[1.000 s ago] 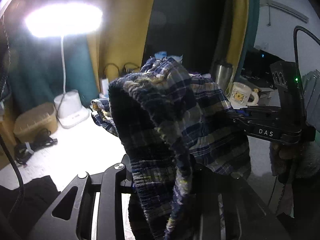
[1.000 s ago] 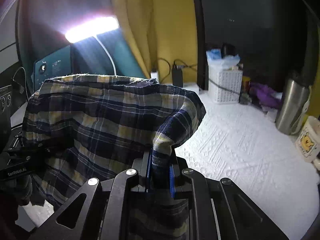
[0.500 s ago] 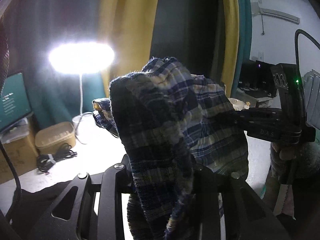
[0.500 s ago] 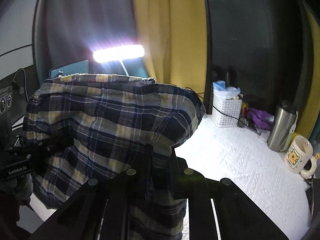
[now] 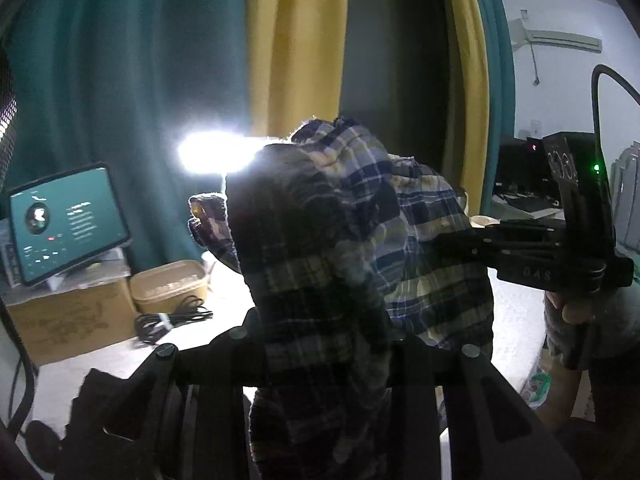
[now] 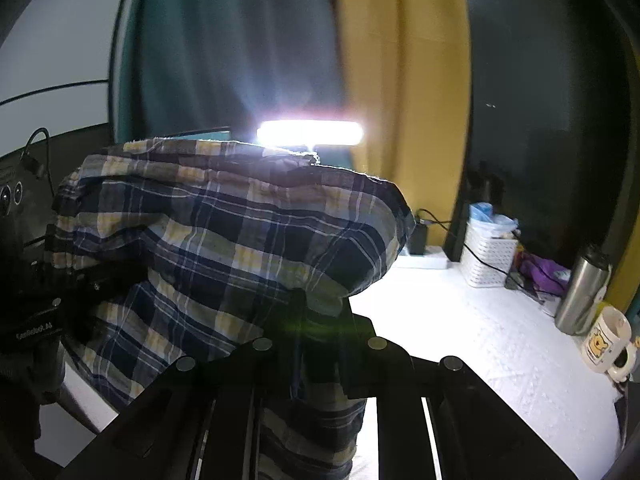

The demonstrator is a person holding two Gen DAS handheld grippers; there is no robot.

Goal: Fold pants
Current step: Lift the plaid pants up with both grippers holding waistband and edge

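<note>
Above the white table (image 6: 472, 344), we are holding the plaid pants (image 6: 240, 248) up in the air between our two grippers. In the right wrist view, the right gripper (image 6: 320, 320) is pinching a fold of the cloth, its jaws pressed nearly together on it, and the fabric is draping wide toward nine o'clock, where the left gripper (image 6: 36, 320) is showing dark at the edge of the picture. In the left wrist view, the left gripper (image 5: 324, 344) is gripping a thicker bunch of the pants (image 5: 328, 264), its jaws closed on that wad, and the cloth is hanging down over them toward six o'clock. At three o'clock in that view, the right gripper (image 5: 460, 246) is reaching into the fabric from the side, with a hand (image 5: 576, 308) wrapped around its handle.

Behind the pants, a bright lamp (image 6: 310, 133) is glaring at twelve o'clock. At three to four o'clock in the right wrist view, a white basket (image 6: 486, 260), a steel flask (image 6: 582, 292) and a mug (image 6: 606, 340) are standing on the table. At nine o'clock in the left wrist view, a tablet (image 5: 66, 222) is glowing on a cardboard box (image 5: 70, 320).
</note>
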